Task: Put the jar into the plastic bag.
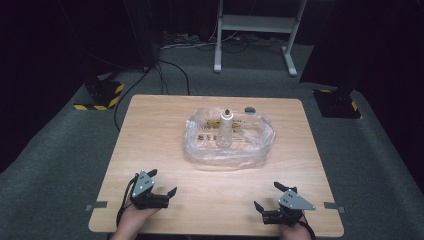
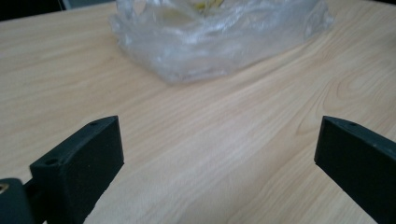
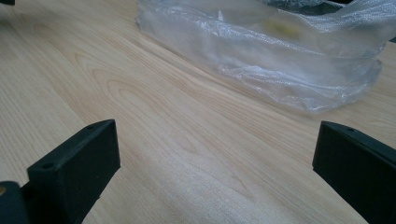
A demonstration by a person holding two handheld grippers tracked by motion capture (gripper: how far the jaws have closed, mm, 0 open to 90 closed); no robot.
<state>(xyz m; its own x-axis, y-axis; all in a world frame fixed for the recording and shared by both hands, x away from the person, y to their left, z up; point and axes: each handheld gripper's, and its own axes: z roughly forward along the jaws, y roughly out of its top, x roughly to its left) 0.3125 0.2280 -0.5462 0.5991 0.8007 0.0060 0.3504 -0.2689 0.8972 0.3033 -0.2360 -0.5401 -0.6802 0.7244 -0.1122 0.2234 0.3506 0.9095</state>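
Observation:
A crumpled clear plastic bag (image 1: 229,140) lies at the middle of the wooden table (image 1: 150,145), with a small white bottle (image 1: 226,125) standing in it. The bag (image 2: 215,32) fills the top of the left gripper view, and the same bag (image 3: 289,51) sits at the upper right of the right gripper view. My left gripper (image 1: 162,182) rests near the front left of the table, open and holding nothing. Near the front right, my right gripper (image 1: 267,196) is also open and bare. Both sit well short of the bag.
A small grey round object (image 1: 249,109) lies on the table behind the bag. Grey carpet surrounds the table. A white metal frame (image 1: 255,30) stands behind it, and black stands with yellow-striped bases (image 1: 100,95) flank it, with cables on the floor.

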